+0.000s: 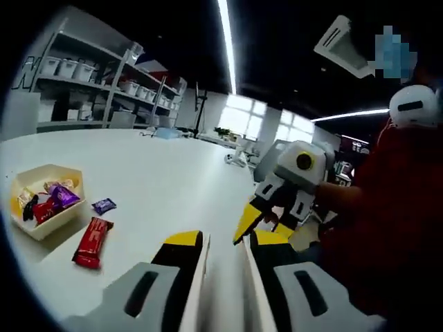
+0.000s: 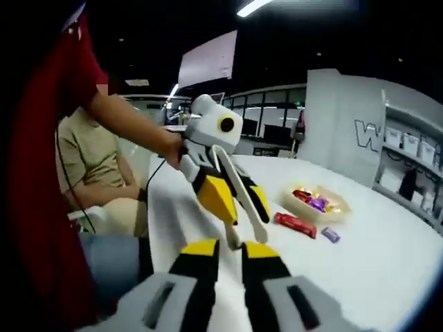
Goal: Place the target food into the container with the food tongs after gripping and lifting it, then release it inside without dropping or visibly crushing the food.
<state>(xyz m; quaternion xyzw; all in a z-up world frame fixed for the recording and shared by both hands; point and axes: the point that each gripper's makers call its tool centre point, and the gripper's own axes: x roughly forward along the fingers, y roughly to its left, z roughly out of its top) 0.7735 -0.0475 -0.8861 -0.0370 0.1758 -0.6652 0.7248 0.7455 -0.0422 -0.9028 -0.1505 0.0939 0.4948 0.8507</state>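
On the white table (image 1: 159, 173), well away from both grippers, we list: one red wrapped bar (image 1: 93, 242), lying flat just beside the container; one small purple wrapped sweet (image 1: 104, 205), a little farther along, near the container's corner. We cannot tell which is the target food.

Container (image 1: 28, 181): shallow, pale yellow, already holding several wrapped sweets in red, purple and gold; seen again in the right gripper view with the bar and sweet beside it.

Left gripper (image 1: 225, 259): fingers parted by a narrow gap, grasping nothing, lifted above the table.

Right gripper (image 2: 230, 254): fingers likewise slightly apart and bare.

Food tongs: not identified with certainty.

Step in hand, by our judgement: approach, nothing yet gripped. To do it well we would come down over the bar across its short width, close only until the wrapper stops sliding, lift level, carry it over the container's rim and let go low inside.
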